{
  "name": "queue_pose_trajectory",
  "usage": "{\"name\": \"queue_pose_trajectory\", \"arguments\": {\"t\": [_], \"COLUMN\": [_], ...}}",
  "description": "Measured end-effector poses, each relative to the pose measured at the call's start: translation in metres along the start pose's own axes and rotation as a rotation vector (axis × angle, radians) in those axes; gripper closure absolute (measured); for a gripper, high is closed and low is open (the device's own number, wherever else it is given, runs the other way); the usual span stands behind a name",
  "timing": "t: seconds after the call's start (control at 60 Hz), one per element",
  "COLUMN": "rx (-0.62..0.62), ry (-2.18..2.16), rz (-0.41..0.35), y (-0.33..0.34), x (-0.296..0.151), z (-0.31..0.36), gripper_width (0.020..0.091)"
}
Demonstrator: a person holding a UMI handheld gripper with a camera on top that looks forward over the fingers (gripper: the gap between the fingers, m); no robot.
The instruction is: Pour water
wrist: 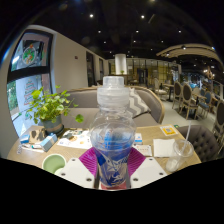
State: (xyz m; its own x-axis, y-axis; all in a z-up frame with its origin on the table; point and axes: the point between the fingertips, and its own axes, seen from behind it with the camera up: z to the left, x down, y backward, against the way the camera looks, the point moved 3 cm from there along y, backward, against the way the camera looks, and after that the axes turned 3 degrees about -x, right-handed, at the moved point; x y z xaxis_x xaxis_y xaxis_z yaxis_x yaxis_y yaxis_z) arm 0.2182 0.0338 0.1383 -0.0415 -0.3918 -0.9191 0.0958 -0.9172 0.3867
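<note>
- The clear plastic water bottle (112, 135), blue-labelled, white-capped, stands upright and partly filled.
- The gripper (112, 168) is clamped on the bottle's lower body, both magenta pads (91, 160) pressing, above the wooden table (160, 135).

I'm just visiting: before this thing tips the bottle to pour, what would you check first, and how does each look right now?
1. Bottle gripped between both fingers: ok.
2. Bottle upright, not tilted: ok.
3. Cap off: not ok, a white cap sits on top.
4. Water in the bottle: ok, it looks partly filled.
5. Glass ready on the table: ok, upright, ahead and to the right.
6. Glass empty: cannot tell.
</note>
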Motion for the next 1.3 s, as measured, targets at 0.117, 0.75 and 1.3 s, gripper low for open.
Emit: {"name": "queue_pose_trajectory", "arguments": {"t": [0.117,0.75,1.3], "rx": [0.004,0.152,0.227], "ry": [0.014,-0.077,-0.035], "rz": [0.026,0.211,0.189], "y": [-0.013,0.065,0.331], "x": [0.035,0.067,-0.027], "z": [-0.007,0.005,0.149], "gripper_width": [0.0748,0.0249,0.0246]}}
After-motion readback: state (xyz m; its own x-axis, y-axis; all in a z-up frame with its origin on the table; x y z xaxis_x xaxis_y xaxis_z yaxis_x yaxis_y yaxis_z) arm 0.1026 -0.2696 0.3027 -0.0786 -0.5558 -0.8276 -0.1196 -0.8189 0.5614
